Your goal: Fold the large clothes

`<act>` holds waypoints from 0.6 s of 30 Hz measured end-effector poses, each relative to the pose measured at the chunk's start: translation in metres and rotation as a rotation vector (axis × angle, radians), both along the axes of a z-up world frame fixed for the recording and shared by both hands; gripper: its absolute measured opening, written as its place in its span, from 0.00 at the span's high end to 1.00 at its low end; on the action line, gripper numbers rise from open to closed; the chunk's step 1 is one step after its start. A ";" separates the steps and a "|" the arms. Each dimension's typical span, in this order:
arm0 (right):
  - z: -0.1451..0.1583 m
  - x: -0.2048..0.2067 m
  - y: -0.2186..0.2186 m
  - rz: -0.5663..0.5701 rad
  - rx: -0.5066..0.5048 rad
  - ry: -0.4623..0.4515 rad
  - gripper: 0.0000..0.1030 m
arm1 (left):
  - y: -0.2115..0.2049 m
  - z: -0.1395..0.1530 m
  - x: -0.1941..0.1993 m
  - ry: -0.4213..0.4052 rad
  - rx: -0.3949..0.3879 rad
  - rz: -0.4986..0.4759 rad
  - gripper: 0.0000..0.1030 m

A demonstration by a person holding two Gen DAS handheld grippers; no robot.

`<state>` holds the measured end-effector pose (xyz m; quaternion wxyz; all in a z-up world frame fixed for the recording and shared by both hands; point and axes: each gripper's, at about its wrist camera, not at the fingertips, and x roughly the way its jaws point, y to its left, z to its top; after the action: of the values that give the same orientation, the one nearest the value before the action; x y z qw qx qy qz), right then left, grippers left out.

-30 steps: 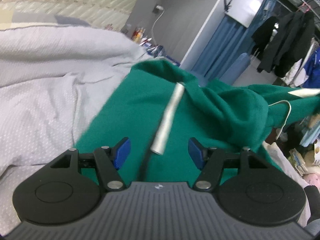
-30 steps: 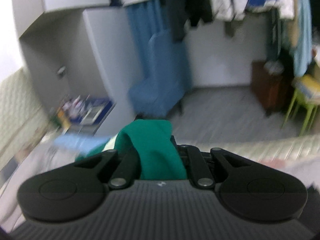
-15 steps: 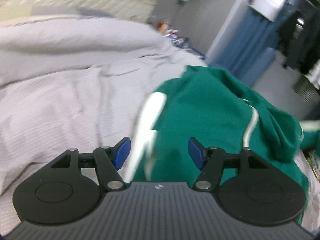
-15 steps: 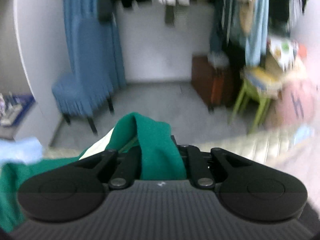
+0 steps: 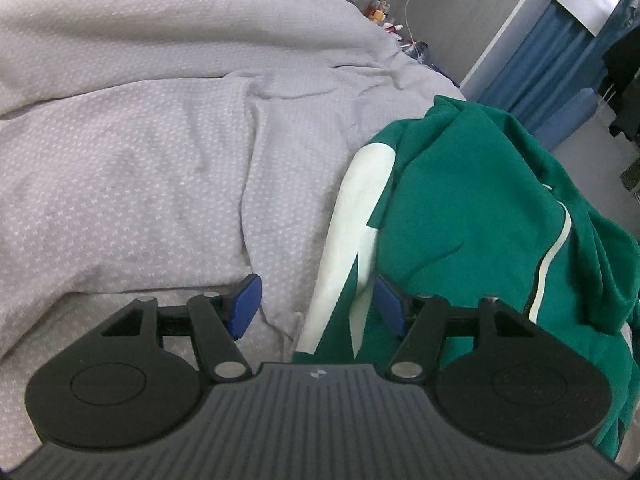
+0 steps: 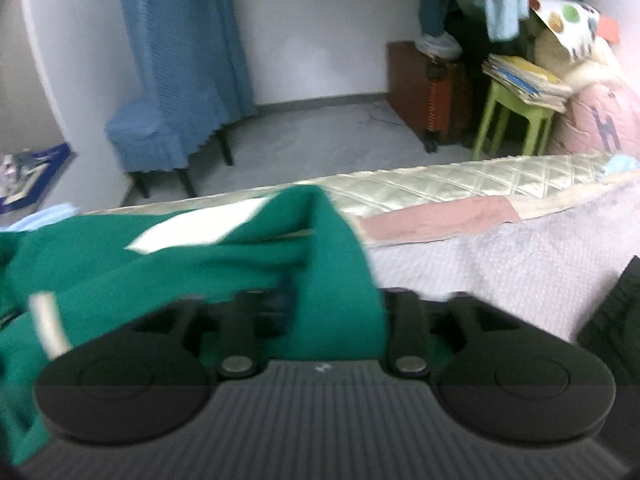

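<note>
A green garment with white stripes lies bunched on the right side of the bed. My left gripper is open, its blue pads wide apart, just above the garment's white-striped edge and holding nothing. My right gripper is shut on a fold of the green garment, which drapes over the fingers and hides the pads. The rest of the cloth trails off to the left in the right wrist view.
A grey-lilac patterned duvet covers the bed. A quilted bed edge lies beyond the garment. A blue covered chair, a brown case and a green stool with books stand on the floor.
My left gripper swung left, so the green garment now sits to its right with more duvet in view. My right gripper turned right and dropped toward the bed, still holding the cloth.
</note>
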<state>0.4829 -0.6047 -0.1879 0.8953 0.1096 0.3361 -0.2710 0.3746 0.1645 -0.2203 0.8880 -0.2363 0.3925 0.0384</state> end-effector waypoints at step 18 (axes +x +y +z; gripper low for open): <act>0.106 -0.078 0.266 0.587 0.185 -0.107 0.27 | 0.008 -0.013 -0.034 0.059 -0.190 -0.026 0.67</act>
<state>0.4052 -0.3388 -0.0823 0.9379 0.1033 0.3292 0.0368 0.3403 0.1729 -0.2330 0.8501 -0.3131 0.4233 -0.0034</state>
